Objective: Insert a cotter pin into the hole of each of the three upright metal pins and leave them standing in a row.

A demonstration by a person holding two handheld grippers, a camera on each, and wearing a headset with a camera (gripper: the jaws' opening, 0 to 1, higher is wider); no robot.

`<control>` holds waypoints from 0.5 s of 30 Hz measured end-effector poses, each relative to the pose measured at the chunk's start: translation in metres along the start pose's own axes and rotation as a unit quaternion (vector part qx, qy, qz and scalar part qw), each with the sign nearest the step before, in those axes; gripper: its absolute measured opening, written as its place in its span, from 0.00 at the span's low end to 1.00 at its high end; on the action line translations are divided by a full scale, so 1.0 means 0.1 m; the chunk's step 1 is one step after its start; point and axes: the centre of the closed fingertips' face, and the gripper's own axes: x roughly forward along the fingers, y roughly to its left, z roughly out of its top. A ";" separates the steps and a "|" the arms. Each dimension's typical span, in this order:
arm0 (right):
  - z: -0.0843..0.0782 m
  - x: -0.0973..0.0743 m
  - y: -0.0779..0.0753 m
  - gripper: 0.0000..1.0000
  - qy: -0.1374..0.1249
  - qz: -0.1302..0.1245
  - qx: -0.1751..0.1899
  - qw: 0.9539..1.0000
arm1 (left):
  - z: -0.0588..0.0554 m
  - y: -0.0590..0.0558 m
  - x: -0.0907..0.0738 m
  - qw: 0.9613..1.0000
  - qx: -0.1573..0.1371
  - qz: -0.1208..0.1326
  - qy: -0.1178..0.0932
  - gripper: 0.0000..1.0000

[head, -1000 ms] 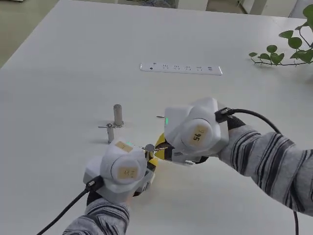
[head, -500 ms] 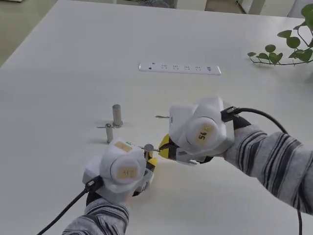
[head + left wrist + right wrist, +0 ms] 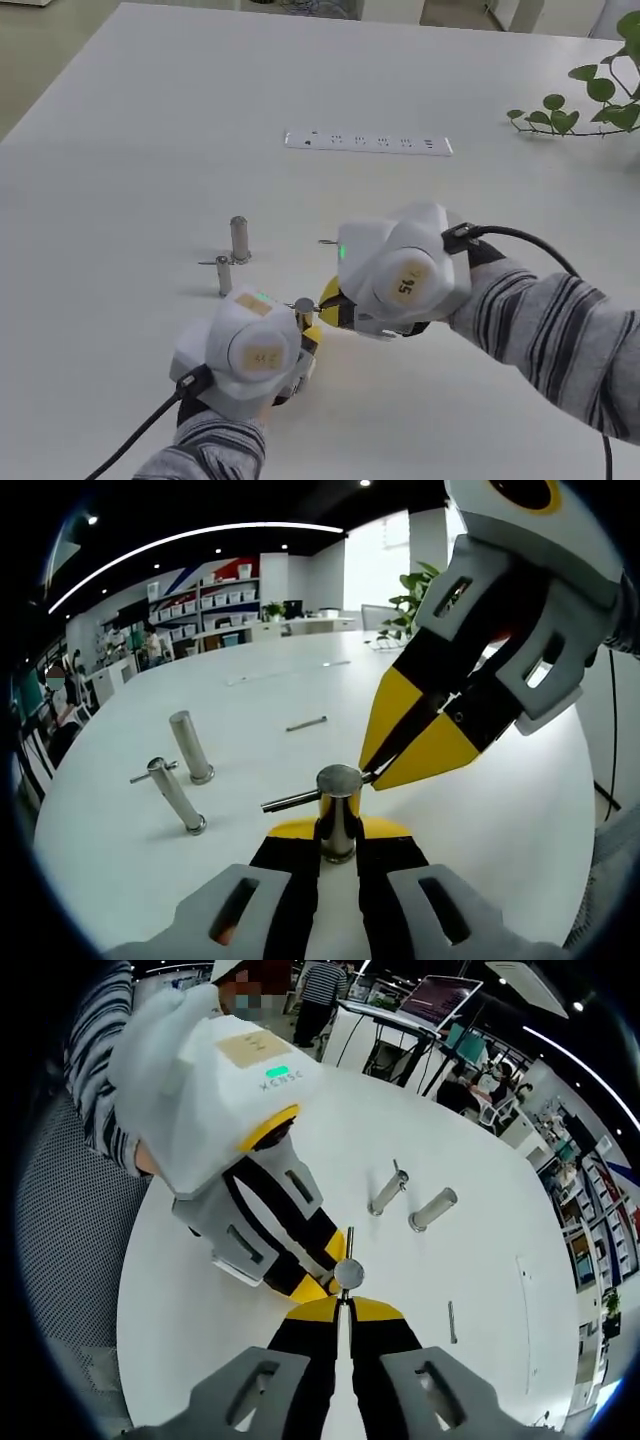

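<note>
While the left gripper point(image 3: 338, 834) clamps its jaws on the shank of an upright metal pin point(image 3: 338, 783), the right gripper point(image 3: 343, 1310) pinches one end of a cotter pin point(image 3: 292, 800). The cotter pin's shaft already projects from the far side of the cross hole. Whether the held pin's foot rests on the tabletop point(image 3: 130, 180) cannot be told. Nearby stand a second pin point(image 3: 224, 274), cotter fitted, and a bare third pin point(image 3: 239, 238); a spare cotter pin point(image 3: 328, 241) lies just beyond.

Risks, as judged:
- A push off the hole's axis could bind or bend the cotter, or twist the metal pin within the left jaws.
- Letting go too soon could let the cotter slide back out.
- A careless set-down could topple the pin or knock its close neighbours out of the row.
</note>
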 end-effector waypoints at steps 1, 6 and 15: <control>0.02 0.00 0.01 0.00 -0.006 0.000 0.010 1.000 | 0.00 0.00 0.00 1.000 0.000 0.000 0.000 0.09; 0.01 -0.04 -0.05 0.14 -0.017 -0.025 0.035 0.999 | 0.00 0.00 0.00 1.000 0.007 0.002 -0.001 0.09; -0.23 -0.24 -0.15 0.19 -0.028 -0.065 0.141 0.987 | 0.02 0.01 0.01 1.000 0.017 -0.004 0.001 0.09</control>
